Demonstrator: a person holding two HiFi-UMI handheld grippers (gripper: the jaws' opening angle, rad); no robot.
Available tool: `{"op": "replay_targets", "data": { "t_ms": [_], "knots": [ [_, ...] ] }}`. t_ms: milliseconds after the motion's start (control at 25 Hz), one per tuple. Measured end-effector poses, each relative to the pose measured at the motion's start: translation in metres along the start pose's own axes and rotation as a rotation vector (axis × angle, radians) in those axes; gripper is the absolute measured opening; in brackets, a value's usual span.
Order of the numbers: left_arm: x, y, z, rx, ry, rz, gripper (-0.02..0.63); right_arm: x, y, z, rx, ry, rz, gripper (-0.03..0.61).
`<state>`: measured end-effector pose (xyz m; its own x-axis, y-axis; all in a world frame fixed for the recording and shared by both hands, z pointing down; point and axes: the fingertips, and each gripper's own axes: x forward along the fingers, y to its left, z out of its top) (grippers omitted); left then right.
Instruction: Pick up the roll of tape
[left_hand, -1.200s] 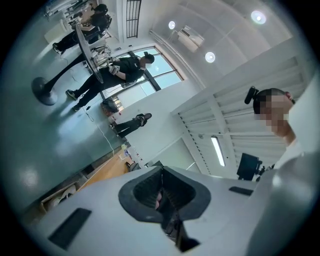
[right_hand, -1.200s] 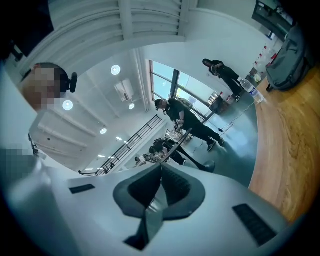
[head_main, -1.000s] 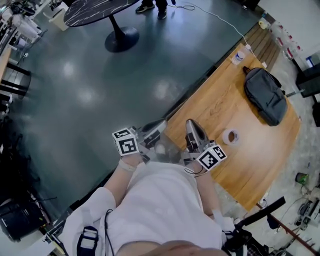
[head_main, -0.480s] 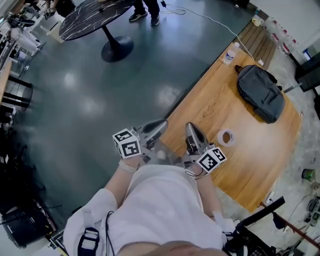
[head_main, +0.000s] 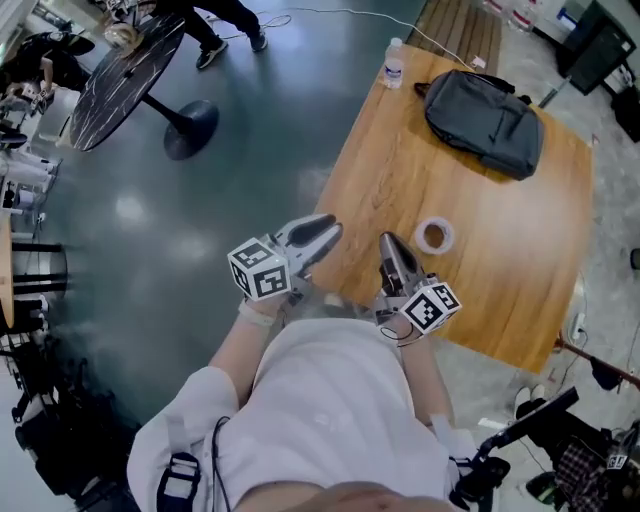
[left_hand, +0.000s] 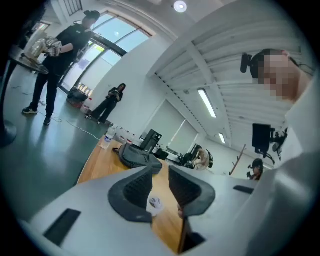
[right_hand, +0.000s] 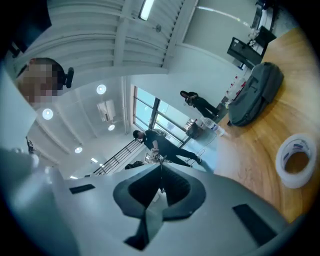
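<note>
Head view: pale, ring-shaped tape roll (head_main: 420, 238)

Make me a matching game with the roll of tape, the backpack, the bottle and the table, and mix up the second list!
Things:
1. roll of tape
2. backpack
3. bottle
4. table

Clues:
a. dark grey, lying near the far edge
b. light brown wood
c. pale ring lying flat
d. standing upright at a corner

Right pairs: 1-c, 2-a, 3-d, 4-b.
</note>
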<state>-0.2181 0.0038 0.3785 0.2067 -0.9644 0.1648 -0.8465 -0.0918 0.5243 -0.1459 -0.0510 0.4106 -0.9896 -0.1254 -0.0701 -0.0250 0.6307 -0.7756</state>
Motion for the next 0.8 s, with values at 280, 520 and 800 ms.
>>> {"op": "replay_targets", "data": {
  "t_ms": [280, 520, 800],
  "knots": [
    [0.091, -0.014, -0.045, 0.164, 0.273, -0.142, 0.148, -0.063, -0.062, 0.016, 0.061, -0.132, -0.193, 0.021],
    [0.151, -0.028, -0.112, 0.318, 0.533, -0.279, 0.217, -0.113, -0.105, 0.010, 0.094, -0.215, -0.339, 0.021],
    [0.206, -0.027, -0.192, 0.637, 0.762, -0.353, 0.233, -0.162, -0.146, -0.002, 0.112, -0.290, -0.474, 0.021]
  ]
}}
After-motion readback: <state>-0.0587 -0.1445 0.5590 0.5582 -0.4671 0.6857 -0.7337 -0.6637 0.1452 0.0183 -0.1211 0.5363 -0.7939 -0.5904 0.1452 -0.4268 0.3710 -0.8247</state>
